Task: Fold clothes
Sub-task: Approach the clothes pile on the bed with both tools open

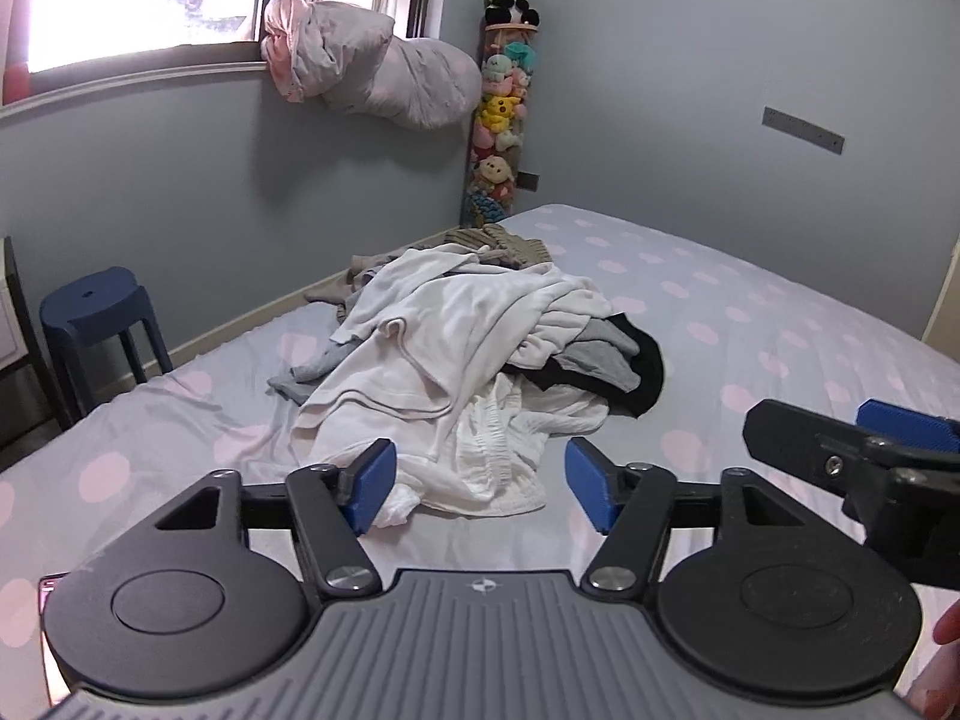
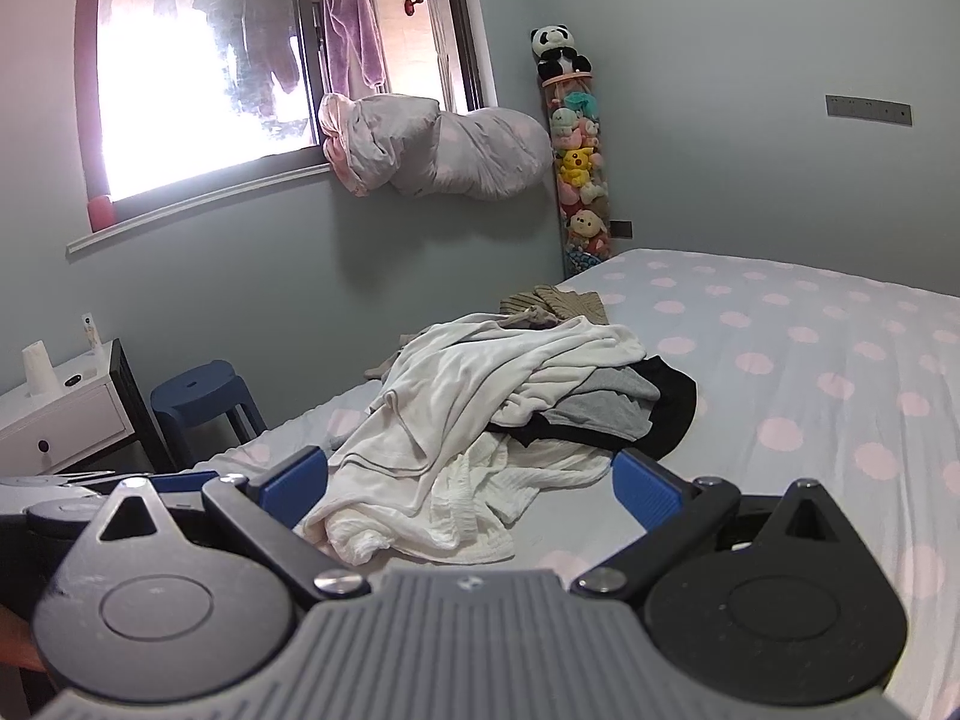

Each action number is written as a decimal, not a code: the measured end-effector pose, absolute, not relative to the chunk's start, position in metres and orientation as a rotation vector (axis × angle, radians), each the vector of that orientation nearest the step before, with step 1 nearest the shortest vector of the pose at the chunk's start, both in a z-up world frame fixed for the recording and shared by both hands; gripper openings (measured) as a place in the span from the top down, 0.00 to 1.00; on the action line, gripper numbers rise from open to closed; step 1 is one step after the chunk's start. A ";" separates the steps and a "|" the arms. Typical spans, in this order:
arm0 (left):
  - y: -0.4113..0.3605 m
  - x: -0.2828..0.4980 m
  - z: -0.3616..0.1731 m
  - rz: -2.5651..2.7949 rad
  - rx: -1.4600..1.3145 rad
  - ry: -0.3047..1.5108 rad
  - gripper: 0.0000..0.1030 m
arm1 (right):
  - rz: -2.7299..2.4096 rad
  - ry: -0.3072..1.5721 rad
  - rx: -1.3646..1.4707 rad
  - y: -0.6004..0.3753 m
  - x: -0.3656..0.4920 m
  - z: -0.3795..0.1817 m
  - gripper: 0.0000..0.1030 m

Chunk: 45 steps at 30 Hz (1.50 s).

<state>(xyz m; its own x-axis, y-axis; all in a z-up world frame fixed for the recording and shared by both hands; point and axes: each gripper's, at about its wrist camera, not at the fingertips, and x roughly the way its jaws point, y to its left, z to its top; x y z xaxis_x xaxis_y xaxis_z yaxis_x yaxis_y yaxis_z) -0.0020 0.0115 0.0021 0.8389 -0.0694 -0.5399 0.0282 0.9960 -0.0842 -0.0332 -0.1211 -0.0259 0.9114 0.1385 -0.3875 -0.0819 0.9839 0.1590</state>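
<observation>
A heap of clothes [image 1: 474, 348] lies on the bed, mostly white garments with grey and black pieces on its right and a beige knit at the back. The same heap [image 2: 498, 414] fills the middle of the right wrist view. My left gripper [image 1: 480, 489] stands open just short of the heap's near edge, a crinkled white garment [image 1: 480, 468] lying between and beyond its blue pads. My right gripper [image 2: 471, 489] is open too, hovering before the same white garment [image 2: 432, 516]. The right gripper's jaw [image 1: 852, 456] shows at the right of the left wrist view.
The bed [image 1: 750, 324] has a grey sheet with pink dots, with bare sheet to the right of the heap. A blue stool [image 1: 99, 312] and a white bedside table [image 2: 60, 408] stand left of the bed. A tube of plush toys [image 2: 579, 162] fills the corner.
</observation>
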 end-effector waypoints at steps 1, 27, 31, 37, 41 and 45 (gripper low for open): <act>0.011 -0.002 0.002 -0.051 -0.072 0.573 0.44 | 0.114 0.409 0.142 -0.121 -0.033 -0.026 0.01; 0.002 0.001 -0.003 -0.049 -0.029 0.607 0.43 | 0.075 0.419 0.171 -0.127 -0.039 -0.033 0.01; 0.002 0.001 -0.004 -0.052 -0.025 0.613 0.43 | 0.077 0.425 0.175 -0.127 -0.038 -0.035 0.01; 0.001 0.003 -0.006 -0.050 -0.017 0.621 0.43 | 0.076 0.420 0.175 -0.125 -0.039 -0.036 0.01; 0.000 0.004 -0.008 -0.051 -0.010 0.625 0.43 | 0.073 0.419 0.179 -0.126 -0.038 -0.038 0.01; -0.001 0.005 -0.009 -0.049 -0.006 0.629 0.42 | 0.074 0.423 0.184 -0.127 -0.035 -0.039 0.01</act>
<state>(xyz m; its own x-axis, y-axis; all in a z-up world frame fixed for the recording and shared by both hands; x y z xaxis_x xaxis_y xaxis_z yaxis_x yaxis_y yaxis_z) 0.0053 -0.0008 -0.0091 0.8072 -0.0479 -0.5883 0.0442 0.9988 -0.0207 -0.0354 -0.1271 -0.0388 0.9095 0.1099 -0.4010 -0.0334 0.9806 0.1930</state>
